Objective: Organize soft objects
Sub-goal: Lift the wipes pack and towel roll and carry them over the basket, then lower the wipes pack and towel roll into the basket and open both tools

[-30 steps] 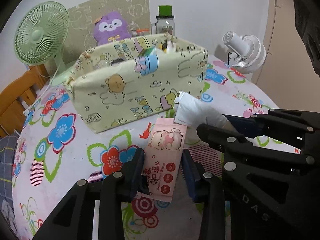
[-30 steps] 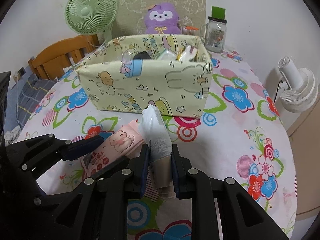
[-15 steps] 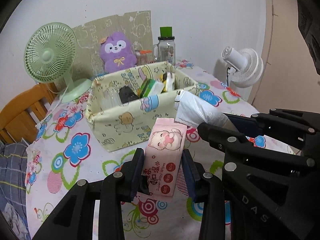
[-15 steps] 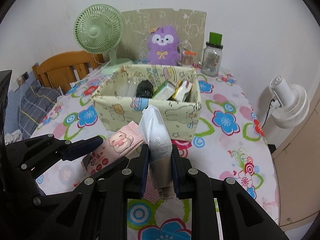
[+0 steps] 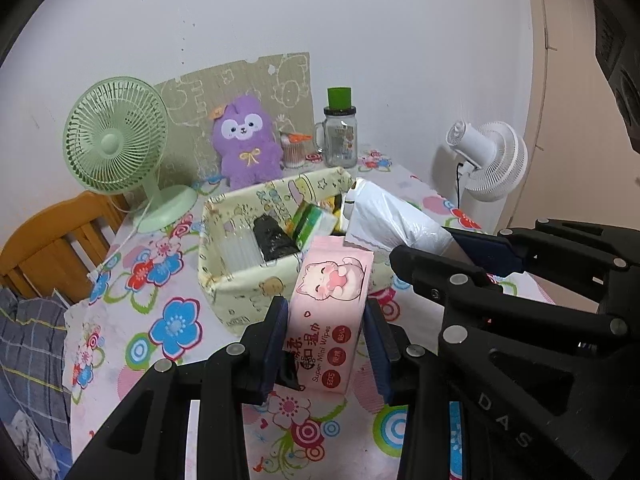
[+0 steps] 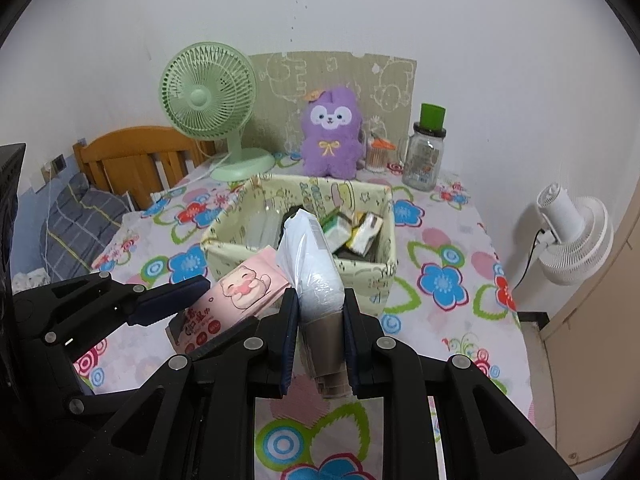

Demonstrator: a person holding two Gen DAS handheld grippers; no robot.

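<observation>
Nearest, the left gripper is clamped on a pink wet-wipes pack, its blue pads pressing both long sides, the pack raised above the flowered tablecloth near the table's front edge. Just to its right, the right gripper pinches a white plastic-wrapped tissue pack between its pads, the pack standing upright and also off the cloth. From the right wrist view the two packs sit side by side, the pink one to the left and slightly lower; whether they touch I cannot tell.

Beyond both packs, toward the middle of the table, stands the pale yellow fabric storage box printed with cartoon animals. Inside it lie a black item, a green-and-white pack and some clear plastic things at its left end.

Farther back, near the table's far edge, a green desk fan stands at the left, a purple plush toy in the middle before a printed cardboard sheet, and a glass jar with a green lid to the right. Off the table's right edge is a white fan; at the left edge, a wooden chair.
</observation>
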